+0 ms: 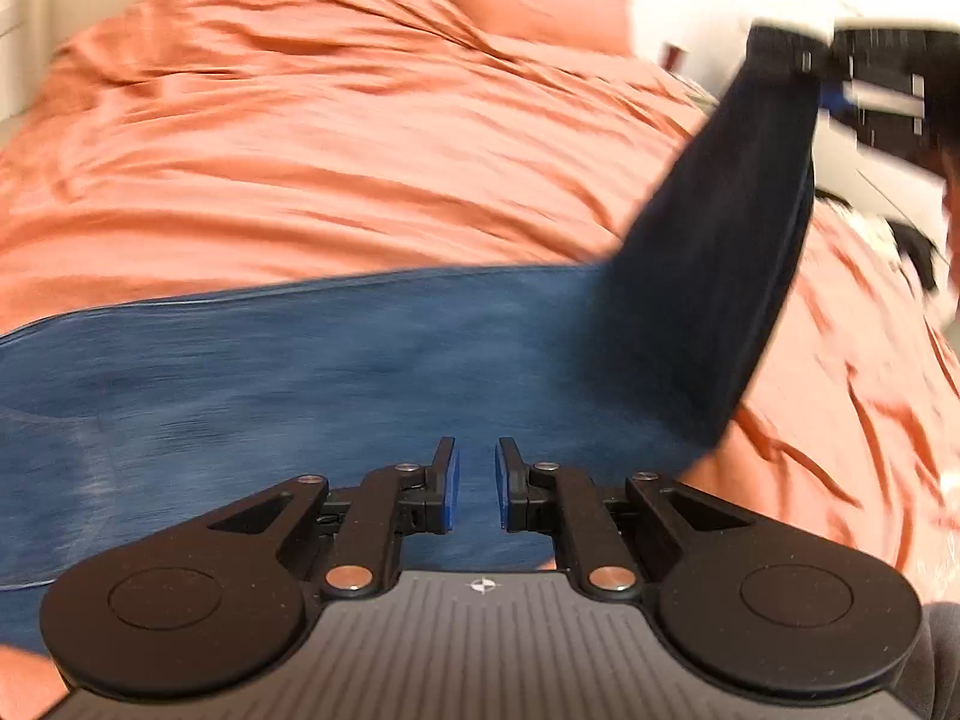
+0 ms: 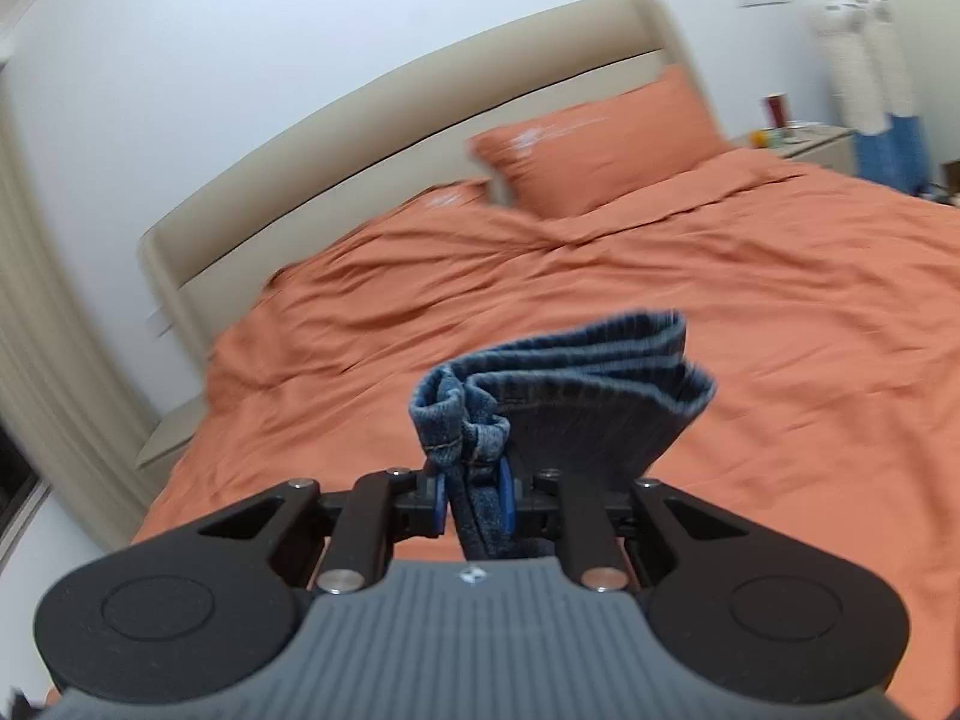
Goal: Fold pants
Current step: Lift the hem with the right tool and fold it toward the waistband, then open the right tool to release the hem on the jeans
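Pinching the blue pants [image 2: 480, 468] tight, the right claw [image 2: 474, 501] lifts their end above the orange bed [image 2: 780, 330]; the left claw [image 1: 478, 492] gapes empty.

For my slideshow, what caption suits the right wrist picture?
Right gripper lifts bunched jeans above an orange bed.

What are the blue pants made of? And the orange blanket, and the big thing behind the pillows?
The pants look like denim: blue, ribbed weave, thick stitched hems, pinched in the right gripper. The blanket seems soft matte woven cloth, maybe cotton, since it wrinkles easily. The headboard looks padded, with a smooth beige cover, perhaps faux leather; I can't be sure.
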